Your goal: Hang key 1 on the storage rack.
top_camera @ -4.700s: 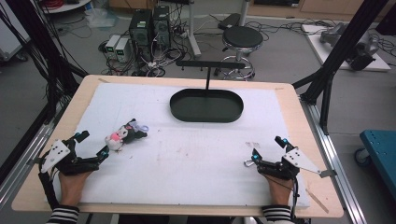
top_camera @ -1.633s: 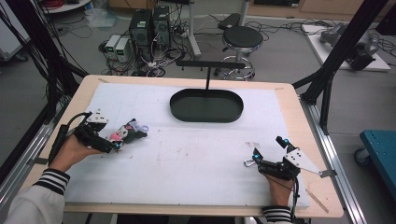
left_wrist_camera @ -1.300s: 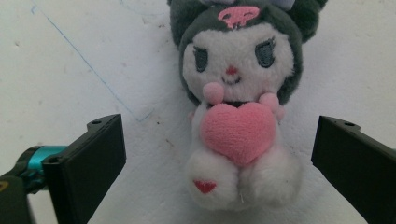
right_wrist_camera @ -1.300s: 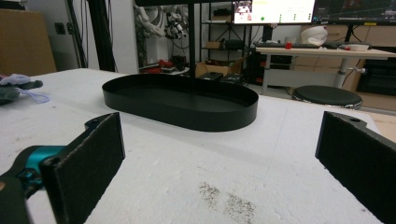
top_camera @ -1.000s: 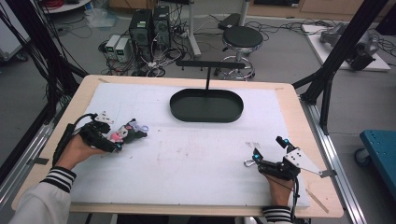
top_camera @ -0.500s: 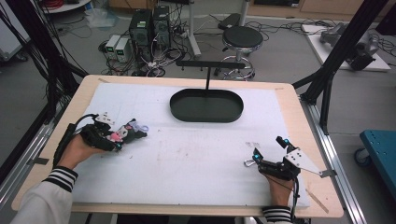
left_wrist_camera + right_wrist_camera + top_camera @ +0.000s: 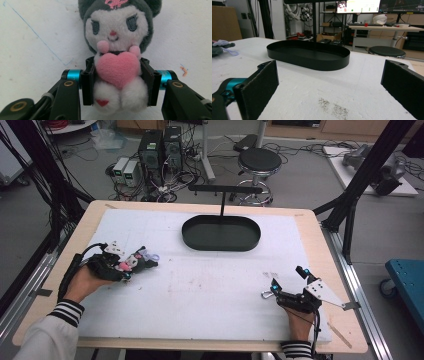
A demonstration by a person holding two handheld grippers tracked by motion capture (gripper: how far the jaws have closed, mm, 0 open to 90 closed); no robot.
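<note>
left gripper (image 7: pixel 117 80): jaws closed on the plush toy (image 7: pixel 117 50) at its body. right gripper (image 7: pixel 287 287): jaws wide, empty, resting on table (image 7: pixel 215 290).

The plush toy (image 7: pixel 117 50) is white with a grey hood and pink heart; the oval tray (image 7: pixel 221 233) is black.

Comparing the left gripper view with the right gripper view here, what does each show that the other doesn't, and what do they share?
Left gripper view: the plush toy seen from the front, pink heart on its chest, with the left gripper and its pads against the toy's two sides.

Right gripper view: the black oval tray with its upright post, a stool and desks behind, and the right gripper with jaws wide apart, nothing between them.

Both: the white table cover, speckled and marked.
</note>
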